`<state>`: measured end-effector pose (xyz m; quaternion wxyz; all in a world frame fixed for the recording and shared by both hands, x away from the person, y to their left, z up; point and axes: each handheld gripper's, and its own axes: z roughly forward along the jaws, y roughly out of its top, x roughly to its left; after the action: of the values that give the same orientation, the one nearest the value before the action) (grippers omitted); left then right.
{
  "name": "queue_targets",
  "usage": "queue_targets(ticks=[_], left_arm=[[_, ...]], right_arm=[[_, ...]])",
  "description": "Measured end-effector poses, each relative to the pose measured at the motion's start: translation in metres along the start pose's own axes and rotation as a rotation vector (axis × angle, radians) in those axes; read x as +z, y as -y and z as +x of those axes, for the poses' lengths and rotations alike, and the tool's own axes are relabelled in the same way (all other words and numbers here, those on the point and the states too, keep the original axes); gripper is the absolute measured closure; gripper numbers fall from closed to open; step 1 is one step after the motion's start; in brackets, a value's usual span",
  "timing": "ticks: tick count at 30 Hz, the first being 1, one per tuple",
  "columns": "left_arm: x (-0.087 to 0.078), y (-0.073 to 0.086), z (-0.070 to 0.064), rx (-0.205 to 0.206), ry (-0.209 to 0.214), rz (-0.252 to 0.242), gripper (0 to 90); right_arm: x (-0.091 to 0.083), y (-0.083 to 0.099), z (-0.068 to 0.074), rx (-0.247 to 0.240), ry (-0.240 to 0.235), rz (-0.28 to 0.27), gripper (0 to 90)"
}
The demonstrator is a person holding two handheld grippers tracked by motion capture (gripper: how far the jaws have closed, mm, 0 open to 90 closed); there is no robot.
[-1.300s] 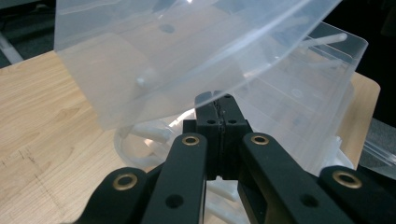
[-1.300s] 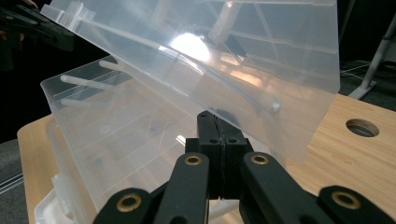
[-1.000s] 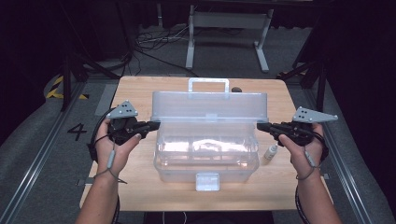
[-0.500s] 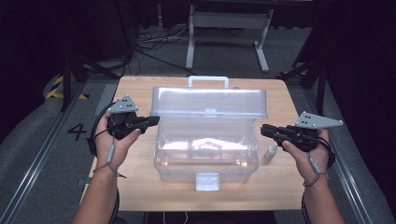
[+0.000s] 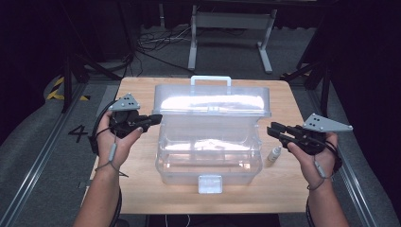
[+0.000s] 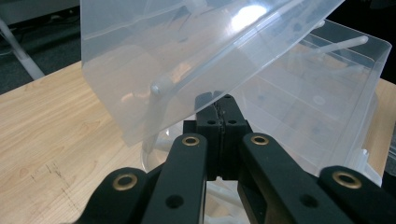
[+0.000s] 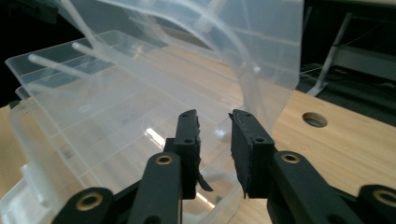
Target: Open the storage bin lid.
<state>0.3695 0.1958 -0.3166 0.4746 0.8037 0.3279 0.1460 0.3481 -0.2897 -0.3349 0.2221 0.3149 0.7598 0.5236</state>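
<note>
Beside the clear box (image 5: 208,142), left claw (image 5: 153,118) pinches its lid (image 5: 213,101); right claw (image 5: 273,130) gapes near a bottle (image 5: 273,155).

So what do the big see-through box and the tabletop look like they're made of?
The box looks like clear, slightly frosted plastic: the table shows through its walls, and its lid glares under the light. The tabletop looks like pale wood or wood laminate, matt, with visible grain.
</note>
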Motion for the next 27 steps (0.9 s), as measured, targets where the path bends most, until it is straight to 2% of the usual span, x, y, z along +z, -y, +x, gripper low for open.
queue_targets(ticks=[2,8,11,17,20,23,27], left_arm=[[0.001,-0.001,0.000,-0.003,-0.002,-0.004,90.0],[0.001,-0.002,0.001,-0.003,-0.005,-0.005,90.0],[0.001,-0.003,0.002,-0.001,-0.004,-0.006,90.0],[0.002,-0.004,0.003,0.000,-0.002,-0.010,90.0],[0.003,-0.004,0.003,-0.002,0.011,-0.014,90.0],[0.004,-0.005,0.002,0.003,0.009,-0.014,90.0],[0.005,-0.006,0.002,0.006,0.013,-0.015,90.0]], right_arm=[[0.000,-0.003,-0.001,0.010,0.015,-0.024,64.5],[0.008,-0.008,-0.003,-0.002,0.046,-0.047,57.0],[0.014,-0.014,-0.004,-0.005,0.078,-0.064,53.7],[0.025,-0.027,-0.004,-0.036,0.138,-0.053,50.2],[0.032,-0.029,-0.004,-0.048,0.149,-0.048,49.8],[0.037,-0.031,-0.003,-0.057,0.167,-0.053,49.8],[0.046,-0.031,-0.002,-0.055,0.215,-0.071,51.1]])
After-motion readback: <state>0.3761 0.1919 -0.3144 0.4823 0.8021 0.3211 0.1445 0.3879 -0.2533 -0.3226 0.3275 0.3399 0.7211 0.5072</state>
